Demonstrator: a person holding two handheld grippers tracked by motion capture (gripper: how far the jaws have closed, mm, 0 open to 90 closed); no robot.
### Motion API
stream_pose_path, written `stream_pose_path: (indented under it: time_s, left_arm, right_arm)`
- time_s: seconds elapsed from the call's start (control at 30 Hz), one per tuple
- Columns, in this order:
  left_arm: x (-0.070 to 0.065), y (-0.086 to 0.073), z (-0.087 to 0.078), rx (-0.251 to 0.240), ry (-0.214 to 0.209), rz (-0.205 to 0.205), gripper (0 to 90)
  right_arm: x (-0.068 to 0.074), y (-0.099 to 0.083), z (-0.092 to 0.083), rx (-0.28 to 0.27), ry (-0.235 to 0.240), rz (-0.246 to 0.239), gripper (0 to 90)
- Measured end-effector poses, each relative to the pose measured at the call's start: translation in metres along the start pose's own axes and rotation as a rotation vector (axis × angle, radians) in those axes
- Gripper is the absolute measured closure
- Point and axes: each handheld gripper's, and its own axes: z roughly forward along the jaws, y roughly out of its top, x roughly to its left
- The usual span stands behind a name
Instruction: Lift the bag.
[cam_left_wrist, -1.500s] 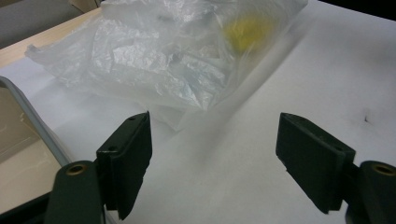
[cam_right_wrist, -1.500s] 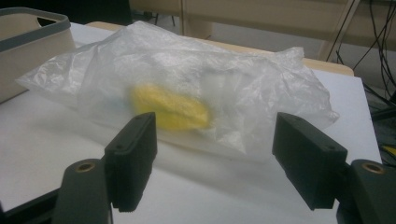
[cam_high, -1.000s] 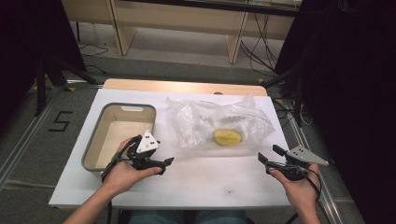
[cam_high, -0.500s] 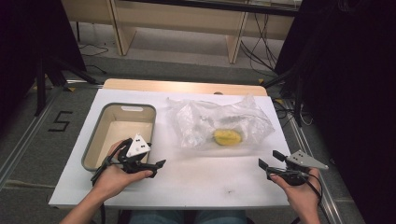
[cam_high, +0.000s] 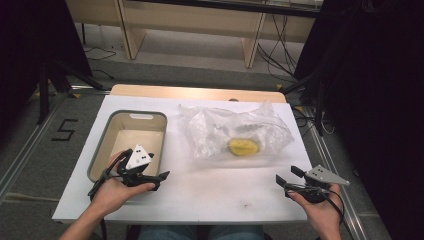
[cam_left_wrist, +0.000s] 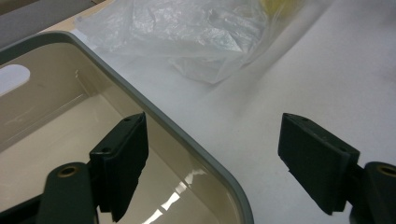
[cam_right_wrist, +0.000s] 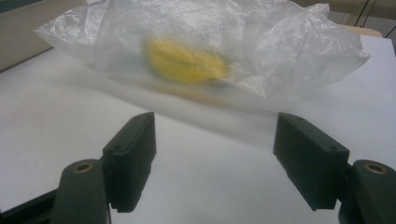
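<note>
Both grippers hold nothing, jaws wide apart: left gripper (cam_high: 159, 176) over the tub's (cam_high: 102, 150) rim, right gripper (cam_high: 289, 181) near the plastic bag (cam_high: 220, 127)

The high view looks forward and down on the white tabletop (cam_high: 200, 195); both gripper views sit low, sharing the crumpled clear plastic bag (cam_right_wrist: 205, 42) beyond their jaws.
</note>
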Motion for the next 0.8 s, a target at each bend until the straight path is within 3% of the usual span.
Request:
stream_pose_path:
  time_s: [0.8]
  left_arm:
    - [-0.0001,-0.0065,0.0005,0.002,0.004,-0.001,23.3]
  right_arm:
    - [-0.0021,-0.0077,-0.0005,0.0,0.003,0.003,30.7]
